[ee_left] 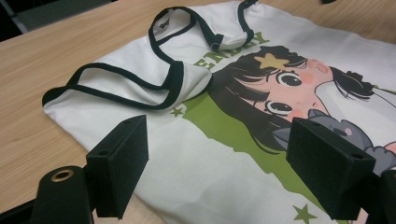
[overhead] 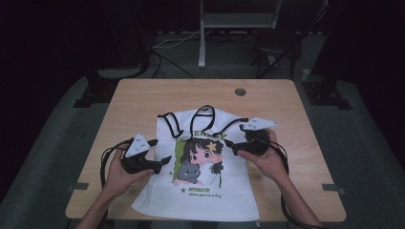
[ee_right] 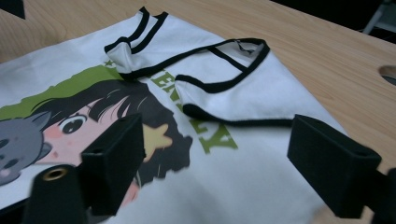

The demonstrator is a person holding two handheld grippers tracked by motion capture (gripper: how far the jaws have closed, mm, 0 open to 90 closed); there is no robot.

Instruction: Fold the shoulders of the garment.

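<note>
- High view: a white T-shirt (overhead: pixel 200 186) with black trim and a printed cartoon girl lies flat on the wooden counter (overhead: pixel 138 102), print up, collar toward the far edge and both sleeves folded in over the chest.
- The left tongs (overhead: pixel 162 153) sit in the person's left hand (overhead: pixel 119 174) at the shirt's left edge, pointing across the fabric.
- The right tongs (overhead: pixel 231 140) sit in the right hand (overhead: pixel 267 160) at the shirt's right edge, pointing toward the print.
- Left gripper view: the jaws stand spread, with nothing pinched between them; the shirt lies below and ahead, and the folded left sleeve (ee_left: pixel 135 86) with its black cuff rests just beyond the jaws.
- Right gripper view: the jaws stand spread and hold nothing; the folded right sleeve (ee_right: pixel 233 88) lies ahead of them, covering part of the green lettering (ee_right: pixel 205 130).
- A round cable hole (overhead: pixel 240 91) sits in the counter beyond the collar, well apart from the shirt.
</note>
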